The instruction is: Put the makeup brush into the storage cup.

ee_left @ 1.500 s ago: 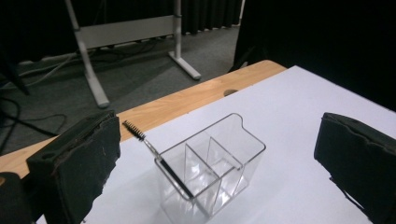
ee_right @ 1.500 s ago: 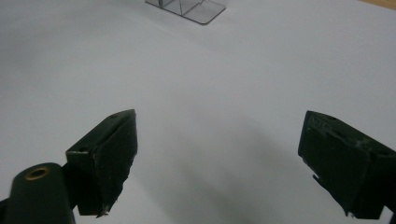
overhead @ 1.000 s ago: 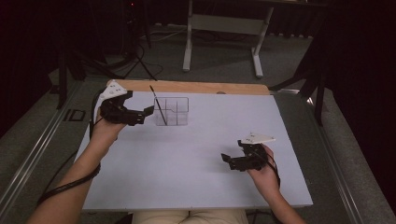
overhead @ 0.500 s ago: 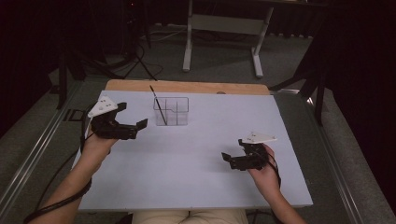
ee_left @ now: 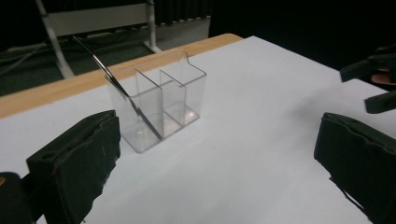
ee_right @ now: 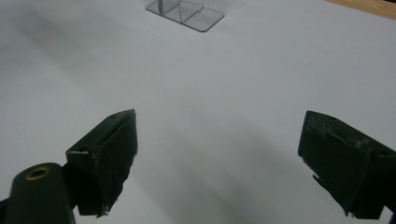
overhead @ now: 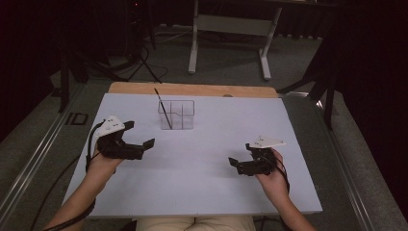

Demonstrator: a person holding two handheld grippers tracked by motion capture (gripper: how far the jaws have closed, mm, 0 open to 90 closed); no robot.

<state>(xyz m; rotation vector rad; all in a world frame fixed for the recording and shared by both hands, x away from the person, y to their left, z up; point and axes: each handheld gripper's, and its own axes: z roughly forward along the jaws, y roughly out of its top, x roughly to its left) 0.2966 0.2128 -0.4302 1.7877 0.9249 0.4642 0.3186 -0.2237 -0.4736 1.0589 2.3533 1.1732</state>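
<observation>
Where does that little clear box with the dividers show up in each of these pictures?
High view: clear box at upper centre, near the table's far edge.
Left gripper view: left of centre, between the jaws.
Right gripper view: top edge, only its base.
Shared landmark: the wooden strip.

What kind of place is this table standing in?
Probably a lab or recording studio. A white board lies on a wooden table, the surroundings are dark and curtained, cables trail over grey carpet, and a person works with a hand-held gripper near a clear divided organizer.
</observation>
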